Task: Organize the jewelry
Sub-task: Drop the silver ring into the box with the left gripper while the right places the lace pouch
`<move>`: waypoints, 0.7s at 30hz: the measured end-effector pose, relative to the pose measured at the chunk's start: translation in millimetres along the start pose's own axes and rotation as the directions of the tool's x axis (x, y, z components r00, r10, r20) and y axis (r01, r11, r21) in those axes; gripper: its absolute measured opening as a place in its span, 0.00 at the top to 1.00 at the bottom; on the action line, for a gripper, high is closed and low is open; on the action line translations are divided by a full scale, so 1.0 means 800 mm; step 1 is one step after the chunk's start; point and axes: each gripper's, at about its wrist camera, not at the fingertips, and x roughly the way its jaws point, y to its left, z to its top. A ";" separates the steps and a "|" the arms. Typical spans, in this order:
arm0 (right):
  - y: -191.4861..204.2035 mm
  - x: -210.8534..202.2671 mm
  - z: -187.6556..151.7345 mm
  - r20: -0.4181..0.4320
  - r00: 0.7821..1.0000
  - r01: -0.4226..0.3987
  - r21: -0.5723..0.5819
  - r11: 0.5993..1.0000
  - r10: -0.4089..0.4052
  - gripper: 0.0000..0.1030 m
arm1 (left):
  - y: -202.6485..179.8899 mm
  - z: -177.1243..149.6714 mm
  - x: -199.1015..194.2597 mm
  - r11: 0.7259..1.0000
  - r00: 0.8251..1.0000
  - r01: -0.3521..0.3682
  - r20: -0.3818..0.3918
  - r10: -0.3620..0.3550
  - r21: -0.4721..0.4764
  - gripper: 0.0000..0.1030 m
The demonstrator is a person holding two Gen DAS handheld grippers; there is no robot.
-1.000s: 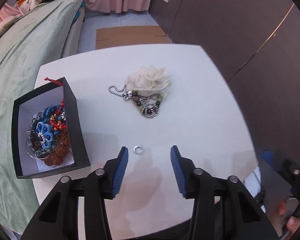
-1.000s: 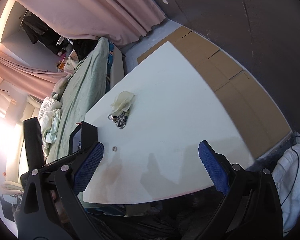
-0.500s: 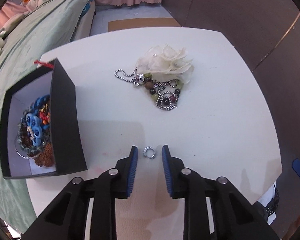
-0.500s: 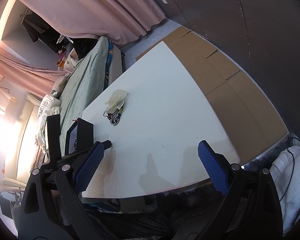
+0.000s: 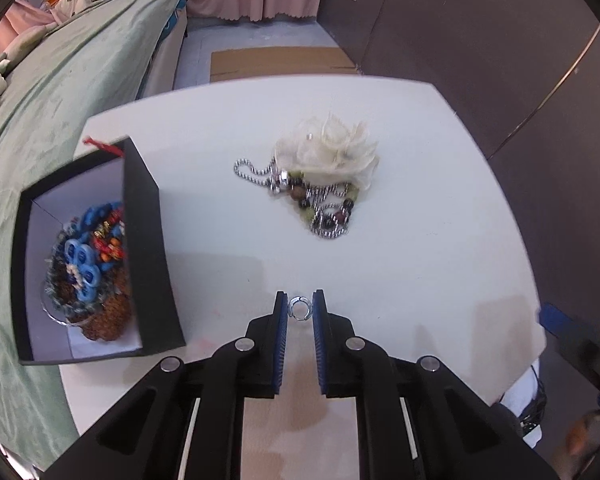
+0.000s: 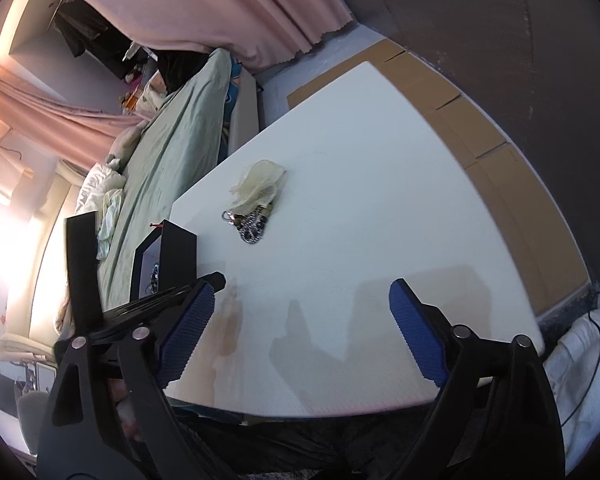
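Note:
A small silver ring (image 5: 299, 308) sits between the blue pads of my left gripper (image 5: 300, 307), whose jaws have closed onto it at the table's near side. A black open box (image 5: 140, 248) to the left holds several beaded pieces (image 5: 88, 264). A cream fabric flower (image 5: 332, 152) and a tangle of bead chains (image 5: 316, 204) lie farther back. My right gripper (image 6: 300, 304) is wide open and empty over the table's near edge. The box (image 6: 172, 256) and flower (image 6: 260, 184) also show in the right wrist view.
The white table (image 5: 440, 208) stands beside a bed with a green cover (image 5: 60, 92). Flattened cardboard (image 6: 500, 168) lies on the floor by the dark wall. Pink curtains (image 6: 228, 12) hang at the back.
My left gripper's jaws have narrowed from wide open to pinching the silver ring. The right gripper has stayed open and shifted slightly.

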 end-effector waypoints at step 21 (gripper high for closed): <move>0.058 0.129 0.101 -0.105 0.994 -0.019 0.034 0.999 0.023 0.21 | 0.093 0.043 -0.116 0.997 0.992 0.015 0.125 -0.006 -0.074 0.90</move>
